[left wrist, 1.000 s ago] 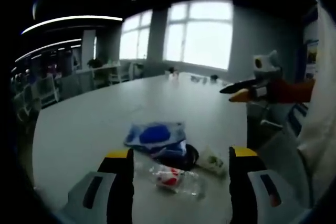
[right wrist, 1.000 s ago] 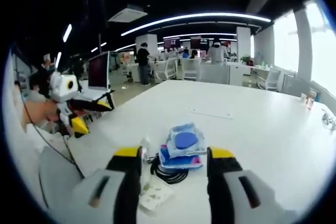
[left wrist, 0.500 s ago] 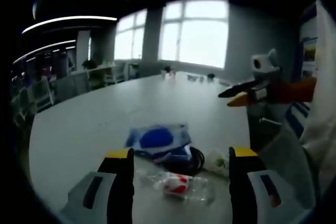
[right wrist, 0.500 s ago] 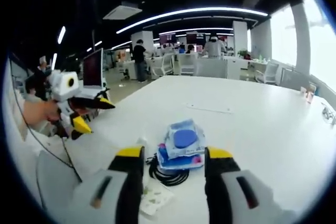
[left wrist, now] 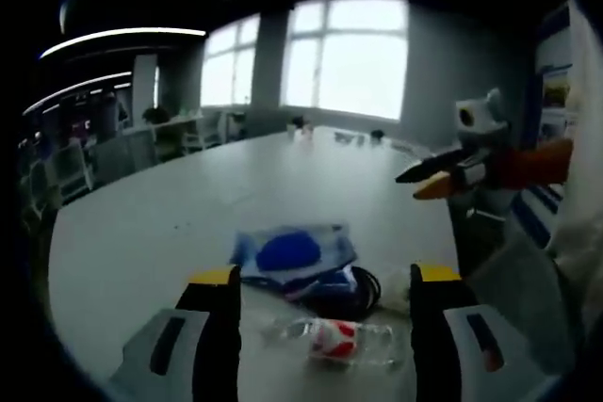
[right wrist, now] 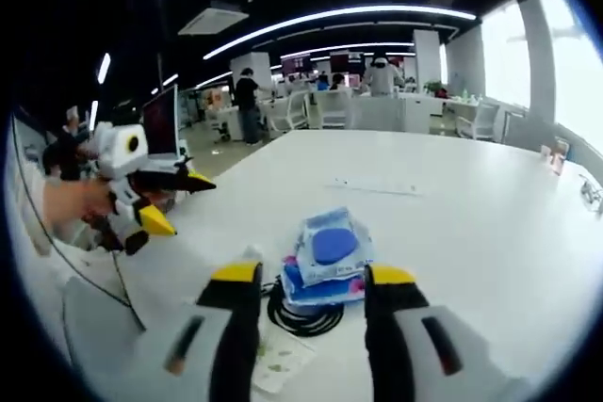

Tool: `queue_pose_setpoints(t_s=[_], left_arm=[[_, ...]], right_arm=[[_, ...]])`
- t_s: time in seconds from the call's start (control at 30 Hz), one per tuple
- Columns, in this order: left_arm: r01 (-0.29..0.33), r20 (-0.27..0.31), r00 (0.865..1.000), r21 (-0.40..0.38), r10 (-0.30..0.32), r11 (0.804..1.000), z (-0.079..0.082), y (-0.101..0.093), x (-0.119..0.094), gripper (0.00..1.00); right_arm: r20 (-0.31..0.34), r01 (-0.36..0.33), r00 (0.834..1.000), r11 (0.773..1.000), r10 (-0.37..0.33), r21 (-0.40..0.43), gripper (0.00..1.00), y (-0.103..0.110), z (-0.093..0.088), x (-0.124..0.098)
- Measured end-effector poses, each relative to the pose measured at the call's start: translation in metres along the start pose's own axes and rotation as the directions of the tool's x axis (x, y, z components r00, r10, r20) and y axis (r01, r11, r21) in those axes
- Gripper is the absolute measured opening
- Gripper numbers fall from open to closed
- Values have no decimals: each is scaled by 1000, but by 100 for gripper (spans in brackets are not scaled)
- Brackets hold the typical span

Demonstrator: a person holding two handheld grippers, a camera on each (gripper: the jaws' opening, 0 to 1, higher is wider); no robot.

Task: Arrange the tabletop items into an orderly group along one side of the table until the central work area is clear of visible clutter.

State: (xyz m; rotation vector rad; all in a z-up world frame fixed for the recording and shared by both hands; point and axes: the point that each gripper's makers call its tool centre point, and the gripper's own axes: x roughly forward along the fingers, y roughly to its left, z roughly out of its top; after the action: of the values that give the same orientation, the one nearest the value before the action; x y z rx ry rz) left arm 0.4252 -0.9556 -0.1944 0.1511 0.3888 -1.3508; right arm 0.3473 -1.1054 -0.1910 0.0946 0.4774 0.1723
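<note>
In the left gripper view, the left gripper [left wrist: 325, 303] hovered over the white table [left wrist: 141, 223] with its jaws spread wide and nothing between them. Ahead of it lay the clutter — a blue packet [left wrist: 294, 251] resting on a coiled black cable [left wrist: 349, 291], a clear plastic bottle [left wrist: 344, 341] lying on its side nearest the jaws. At the right the right gripper [left wrist: 429, 176] hung in the air, well apart from the pile.

In the right gripper view, the left gripper [right wrist: 184, 200] showed at the left edge. The right gripper's own jaws were released and empty — the blue packet [right wrist: 330, 251], cable [right wrist: 297, 313] and a flat sachet [right wrist: 278, 360] lay just ahead on the table [right wrist: 471, 233].
</note>
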Motion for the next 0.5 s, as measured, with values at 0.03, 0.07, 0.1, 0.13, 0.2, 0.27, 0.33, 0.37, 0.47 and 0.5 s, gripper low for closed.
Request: queue_pose_setpoints(t_s=[0.03,0.07,0.1,0.13,0.2,0.27,0.33,0.37,0.47,0.5], left_arm=[[2,0,1000,0,-2,1000,0,1,1,70],[3,-1,1000,3,-3,1000,0,2,2,70],[4,-3,1000,7,-4,1000,0,3,3,70],[7,-4,1000,8,-7,1000,0,3,5,70],[12,-5,1000,16,-12,1000,1,5,7,69],[14,-9,1000,17,-14,1000,1,8,10,69],[18,-11,1000,23,-18,1000,2,11,13,68],[18,-13,1000,25,-17,1000,2,13,14,68],[25,-19,1000,26,-24,999,3,17,19,66],[27,-22,999,27,-27,999,3,18,20,66]], right_arm=[[1,1,1000,1000,-1,2,41,0,0,1],[-1,2,1000,1000,-2,3,41,-1,-1,2],[-3,2,1000,1000,-2,6,41,-1,-1,2],[-3,2,1000,1000,-2,15,41,-1,-1,4],[-9,5,1000,1000,-5,16,41,-2,-3,7],[-14,10,1000,1000,-10,24,40,-3,-5,9],[-15,13,1000,999,-12,32,40,-3,-6,11],[-17,15,1000,999,-14,36,39,-3,-6,13],[-16,17,1000,999,-17,41,40,-4,-6,16],[-20,19,1000,999,-19,44,39,-4,-6,17]])
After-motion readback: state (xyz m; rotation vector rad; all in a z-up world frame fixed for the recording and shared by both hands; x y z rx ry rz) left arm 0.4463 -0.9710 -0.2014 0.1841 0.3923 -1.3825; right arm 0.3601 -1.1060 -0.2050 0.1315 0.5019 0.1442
